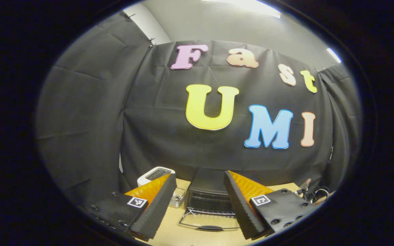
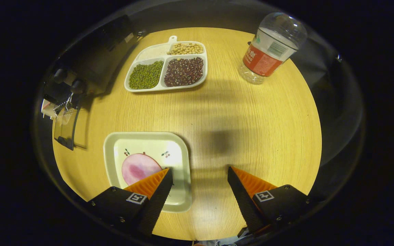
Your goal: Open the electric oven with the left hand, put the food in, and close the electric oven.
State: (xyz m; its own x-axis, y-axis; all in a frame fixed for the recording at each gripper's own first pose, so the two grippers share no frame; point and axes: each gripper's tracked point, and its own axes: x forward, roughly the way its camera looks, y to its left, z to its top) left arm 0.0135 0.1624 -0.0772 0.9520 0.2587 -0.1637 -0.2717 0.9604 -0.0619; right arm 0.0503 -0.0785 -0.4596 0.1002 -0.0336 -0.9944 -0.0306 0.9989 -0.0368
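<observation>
In the left gripper view the black electric oven [image 1: 208, 196] stands straight ahead on the wooden table, its glass door [image 1: 210, 223] folded down flat toward me. My left gripper [image 1: 199, 181] is open, held back from the oven with nothing between its fingers. In the right gripper view a pink round slice of food [image 2: 139, 169] lies on a square pale plate [image 2: 180, 194]. My right gripper [image 2: 199, 171] hovers open over the plate's right edge, its left finger [image 2: 152, 191] beside the food. The oven [image 2: 91, 65] sits at the far left with its door [image 2: 65, 128] open.
A white toaster [image 1: 154, 174] and a clear small container [image 1: 177, 197] stand left of the oven; cables [image 1: 311, 193] lie to its right. A divided tray of beans [image 2: 166, 66] and a plastic water bottle [image 2: 268, 48] sit at the table's far side. Bare wood [image 2: 238, 130] lies between.
</observation>
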